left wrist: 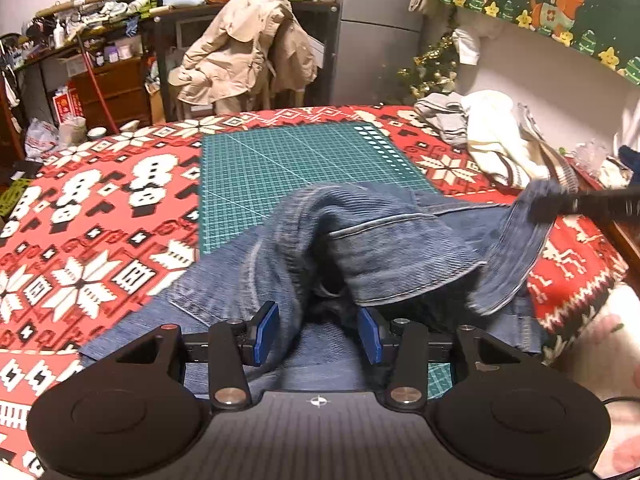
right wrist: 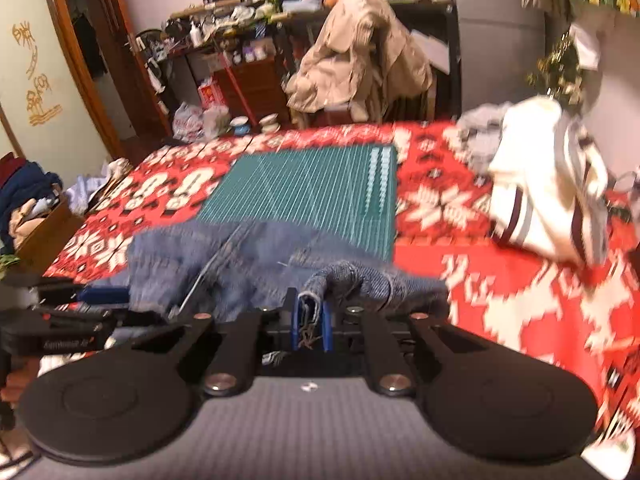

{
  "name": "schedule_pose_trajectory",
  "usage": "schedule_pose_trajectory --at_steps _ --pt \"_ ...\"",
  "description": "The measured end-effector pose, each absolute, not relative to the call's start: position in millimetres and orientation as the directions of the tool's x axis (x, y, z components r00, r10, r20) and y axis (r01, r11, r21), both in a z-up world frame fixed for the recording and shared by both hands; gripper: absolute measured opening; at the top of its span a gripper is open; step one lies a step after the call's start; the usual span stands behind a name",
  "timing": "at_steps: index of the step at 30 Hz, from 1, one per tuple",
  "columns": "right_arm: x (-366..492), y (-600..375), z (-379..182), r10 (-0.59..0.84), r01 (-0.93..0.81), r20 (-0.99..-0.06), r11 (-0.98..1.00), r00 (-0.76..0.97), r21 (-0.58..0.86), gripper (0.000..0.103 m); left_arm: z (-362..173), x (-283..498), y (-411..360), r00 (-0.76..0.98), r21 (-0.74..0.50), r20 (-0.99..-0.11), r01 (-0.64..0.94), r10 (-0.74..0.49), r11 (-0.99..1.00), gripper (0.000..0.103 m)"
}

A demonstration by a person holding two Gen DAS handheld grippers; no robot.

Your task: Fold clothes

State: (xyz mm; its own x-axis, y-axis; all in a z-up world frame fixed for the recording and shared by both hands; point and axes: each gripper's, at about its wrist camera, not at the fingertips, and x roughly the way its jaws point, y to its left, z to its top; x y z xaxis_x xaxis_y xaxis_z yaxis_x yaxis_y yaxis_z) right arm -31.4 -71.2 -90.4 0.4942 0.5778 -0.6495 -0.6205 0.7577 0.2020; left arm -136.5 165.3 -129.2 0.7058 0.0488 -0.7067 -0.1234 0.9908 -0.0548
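Blue jeans [left wrist: 400, 248] lie crumpled on the near half of a green cutting mat [left wrist: 300, 160], on a table with a red patterned cloth [left wrist: 100, 220]. My left gripper [left wrist: 318, 334] is open just over the near part of the jeans; a ridge of denim runs between its blue pads [left wrist: 266, 332], which stand apart from it. My right gripper [right wrist: 311, 320] is shut on a frayed edge of the jeans [right wrist: 240, 264] and holds it a little off the table. In the left wrist view, the right gripper [left wrist: 556, 200] lifts that corner at the right.
A pile of white and grey clothes [left wrist: 492, 136] sits at the table's back right, also in the right wrist view [right wrist: 548, 184]. A beige coat [left wrist: 248, 48] hangs over a chair behind the table. Cluttered shelves [left wrist: 100, 12] line the far wall.
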Motion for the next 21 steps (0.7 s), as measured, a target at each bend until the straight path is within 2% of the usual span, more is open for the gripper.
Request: schedule_pose_trajectory --at_steps 1,5,7,11,16,19,21 --pt "-27 -70 -88 0.573 -0.615 -0.643 0.764 0.509 0.194 0.011 -129 -138 166 0.71 -0.047 -0.702 -0.118 0.051 0.992 0.044" --pt "-5 -73 -84 0.558 -0.571 -0.623 0.794 0.548 0.208 0.01 -131 -147 166 0.739 0.032 -0.665 -0.118 0.11 0.992 0.061" --pt "3 -75 -83 0.548 -0.553 -0.62 0.806 0.562 0.211 0.01 -131 -152 168 0.755 0.055 -0.642 -0.126 0.132 0.991 0.061" --pt "8 -75 -89 0.553 -0.544 -0.627 0.805 0.548 0.235 0.01 -132 -158 179 0.776 0.005 -0.621 -0.136 0.11 0.991 0.067" --pt "1 -76 -101 0.549 -0.542 -0.641 0.806 0.536 0.237 0.01 -139 -150 182 0.76 -0.044 -0.649 -0.097 0.045 0.994 0.067" --pt "-2 -78 -104 0.548 -0.532 -0.643 0.81 0.536 0.247 0.01 -145 -141 169 0.731 0.053 -0.674 -0.094 0.106 0.994 0.067" --pt "-3 -80 -105 0.546 -0.532 -0.645 0.811 0.535 0.244 0.01 -150 -137 162 0.727 0.118 -0.671 -0.088 0.145 0.989 0.059"
